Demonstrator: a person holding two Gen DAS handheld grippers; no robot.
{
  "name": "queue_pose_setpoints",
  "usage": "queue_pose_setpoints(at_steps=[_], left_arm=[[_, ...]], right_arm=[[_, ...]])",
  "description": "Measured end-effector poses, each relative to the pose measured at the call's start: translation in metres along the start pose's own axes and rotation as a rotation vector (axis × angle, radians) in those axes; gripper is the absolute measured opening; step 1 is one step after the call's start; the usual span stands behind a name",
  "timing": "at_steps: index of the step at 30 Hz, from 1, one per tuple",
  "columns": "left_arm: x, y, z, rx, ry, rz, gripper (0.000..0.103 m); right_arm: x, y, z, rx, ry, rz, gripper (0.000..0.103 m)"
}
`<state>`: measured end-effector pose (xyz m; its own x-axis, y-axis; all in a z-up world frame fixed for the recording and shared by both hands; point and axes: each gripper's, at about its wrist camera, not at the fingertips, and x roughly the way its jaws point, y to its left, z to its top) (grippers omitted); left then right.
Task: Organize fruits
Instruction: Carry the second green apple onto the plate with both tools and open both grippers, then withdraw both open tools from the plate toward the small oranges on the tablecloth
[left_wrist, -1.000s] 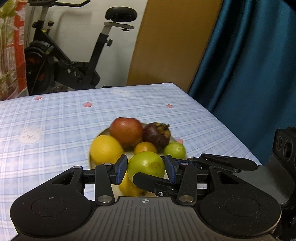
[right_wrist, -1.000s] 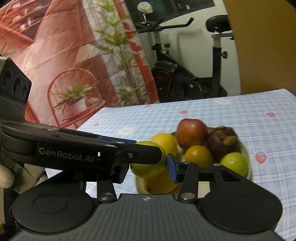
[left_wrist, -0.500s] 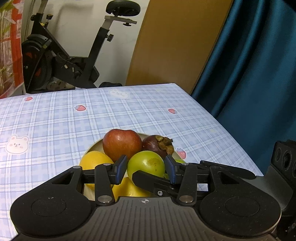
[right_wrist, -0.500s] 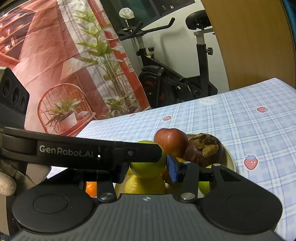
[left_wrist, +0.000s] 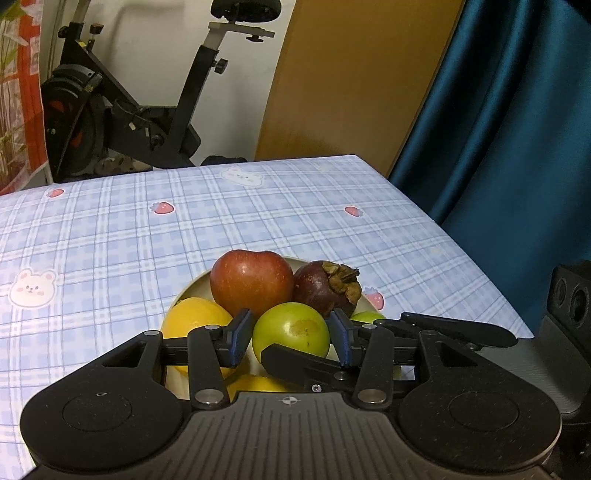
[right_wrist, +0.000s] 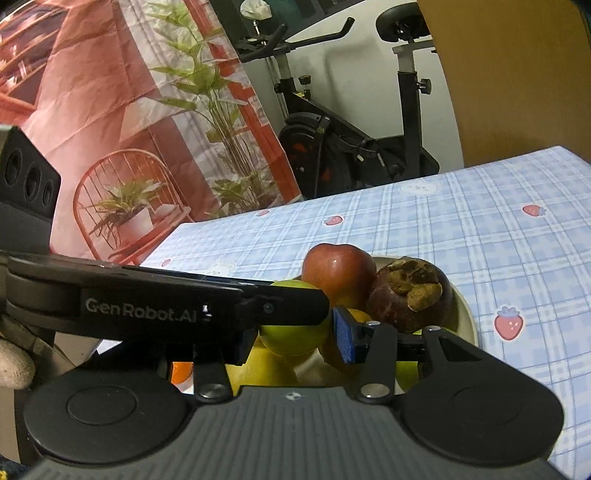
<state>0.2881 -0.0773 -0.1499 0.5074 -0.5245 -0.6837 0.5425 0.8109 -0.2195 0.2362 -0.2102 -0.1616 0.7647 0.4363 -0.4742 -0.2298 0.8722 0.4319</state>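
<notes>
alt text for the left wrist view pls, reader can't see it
Seen from the left gripper, a green fruit sits between its two blue pads, with the right gripper's black finger crossing just beneath it. Behind it a cream bowl holds a red apple, a dark mangosteen and yellow citrus on a blue plaid tablecloth.

Round green fruit (left_wrist: 290, 328) above bowl (left_wrist: 192, 291) of apple (left_wrist: 251, 282), mangosteen (left_wrist: 327, 286), oranges (left_wrist: 194, 321)

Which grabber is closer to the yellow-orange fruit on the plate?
Left. The left gripper has a finger right over the yellow-orange fruit; the right gripper sits on the far side, at the green fruit.
</notes>
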Motion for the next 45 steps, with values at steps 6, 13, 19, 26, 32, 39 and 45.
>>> queue_pose_setpoints(at_steps=[6, 13, 19, 26, 32, 39, 45], left_arm=[[-0.003, -0.003, -0.006, 0.055, -0.011, 0.024, 0.049], [-0.004, 0.0, -0.008, 0.055, -0.031, 0.039, 0.055], [-0.014, 0.001, -0.011, 0.031, -0.056, 0.069, 0.072], [-0.029, 0.01, -0.017, -0.024, -0.079, 0.098, 0.078], [-0.046, 0.022, -0.023, -0.071, -0.098, 0.127, 0.079], [-0.089, 0.046, -0.034, -0.161, -0.149, 0.188, 0.079], [-0.123, 0.06, -0.047, -0.203, -0.201, 0.233, 0.079]], right_arm=[[0.001, 0.009, -0.004, -0.045, 0.008, -0.007, 0.046], [0.008, 0.022, -0.006, -0.124, 0.009, -0.058, 0.048], [0.008, 0.022, -0.005, -0.125, 0.012, -0.1, 0.057], [0.001, 0.023, -0.01, -0.1, 0.005, -0.125, 0.06], [-0.007, 0.024, -0.014, -0.078, -0.009, -0.133, 0.06], [-0.023, 0.031, -0.018, -0.067, -0.042, -0.132, 0.06], [-0.035, 0.043, -0.029, -0.08, -0.062, -0.112, 0.06]])
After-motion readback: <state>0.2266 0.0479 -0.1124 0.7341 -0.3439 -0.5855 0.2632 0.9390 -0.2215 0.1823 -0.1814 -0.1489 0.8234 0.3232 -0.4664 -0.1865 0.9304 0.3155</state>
